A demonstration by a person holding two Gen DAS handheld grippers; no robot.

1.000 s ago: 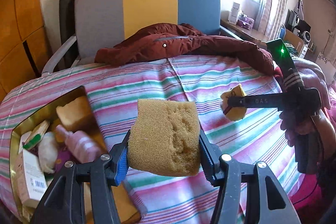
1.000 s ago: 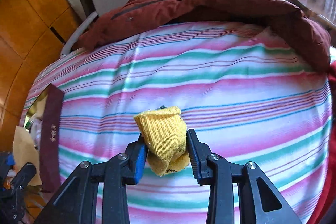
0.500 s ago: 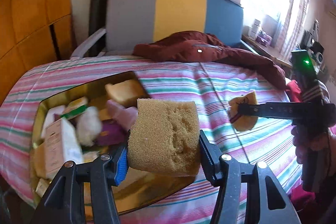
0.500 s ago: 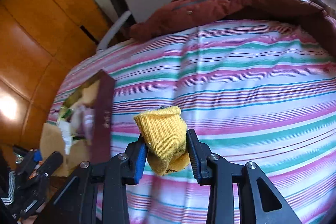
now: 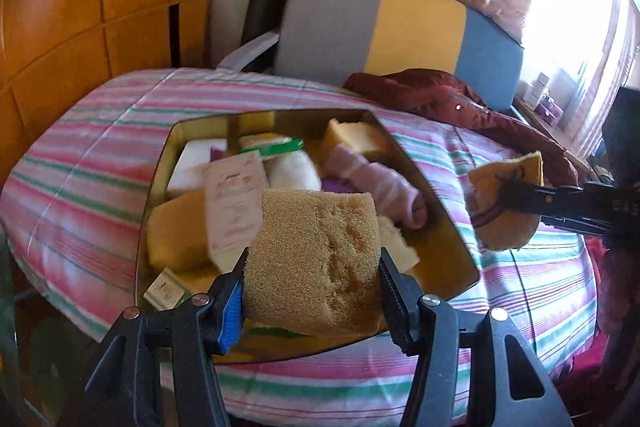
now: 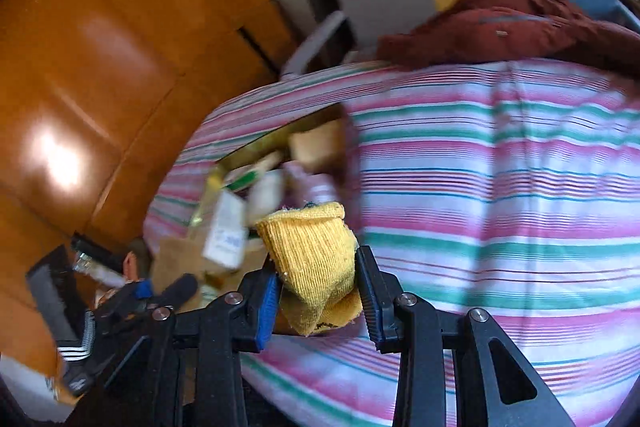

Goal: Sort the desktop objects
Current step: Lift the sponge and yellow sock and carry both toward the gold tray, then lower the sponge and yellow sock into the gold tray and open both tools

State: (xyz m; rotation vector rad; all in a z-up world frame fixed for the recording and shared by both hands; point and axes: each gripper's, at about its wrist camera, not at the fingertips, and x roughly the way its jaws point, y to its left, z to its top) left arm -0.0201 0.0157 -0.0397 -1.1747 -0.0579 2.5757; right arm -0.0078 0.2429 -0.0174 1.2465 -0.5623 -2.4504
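My left gripper [image 5: 312, 291] is shut on a tan sponge [image 5: 316, 259] and holds it above the near end of a gold tin box [image 5: 460, 259]. The box lies on a striped bedspread [image 5: 100, 155] and holds several items: a white carton [image 5: 234, 203], a pink roll [image 5: 380, 183], other sponges. My right gripper [image 6: 316, 291] is shut on a folded yellow sock [image 6: 312, 255]. In the left wrist view the sock [image 5: 504, 203] hangs just right of the box. In the right wrist view the box [image 6: 280, 171] is blurred, ahead on the left.
A dark red jacket [image 5: 460, 103] lies at the far side of the bed, before a grey, yellow and blue chair back [image 5: 400, 23]. Orange wooden panels [image 5: 80, 7] stand on the left. The bed's left edge drops off beside the box.
Both grippers have swung left toward the box. The sponge now hangs over the box, and the sock has come close to the box's right side. Both grips are unchanged.
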